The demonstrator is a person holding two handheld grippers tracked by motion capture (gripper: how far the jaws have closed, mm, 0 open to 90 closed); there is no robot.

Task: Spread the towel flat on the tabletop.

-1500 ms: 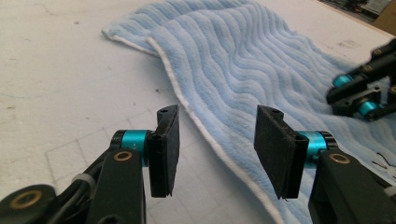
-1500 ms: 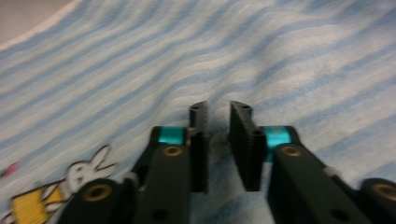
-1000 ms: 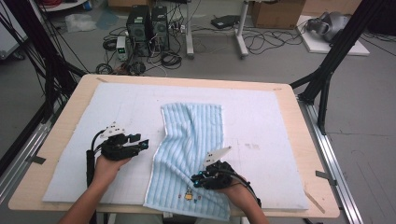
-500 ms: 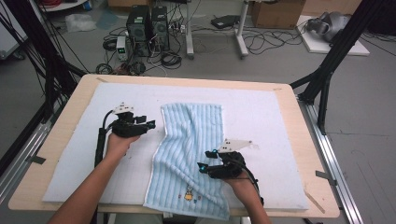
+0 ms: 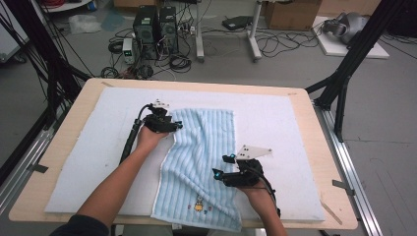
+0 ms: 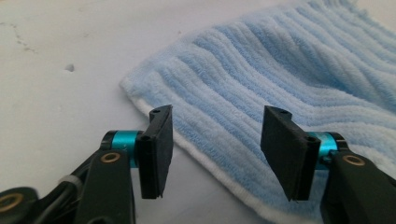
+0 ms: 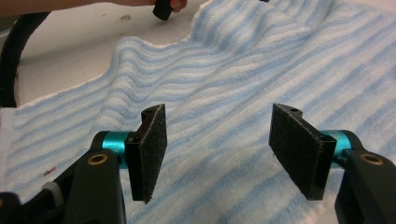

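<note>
Blue striped towel (image 5: 201,162) lies under both grippers' parted, empty jaws.

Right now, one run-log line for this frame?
left gripper: open, at towel far corner | right gripper: open, jaws just opening, over towel, nothing held

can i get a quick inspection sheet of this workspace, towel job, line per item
surface: wooden table covered by a white padded mat, faint specks on the mat
job's things: light blue striped terry towel lying rumpled on the mat, small embroidered figure near its front edge
clutter: nothing seen on the mat
grippers: left tool open, jaws over the towel's white-edged corner, nothing pressed; right tool open above the towel, its jaws have just been opening, nothing between them
cables: black cable trails from the left tool along the forearm
surroundings: black computer towers, loose floor cables, cardboard box, black frame legs
</note>
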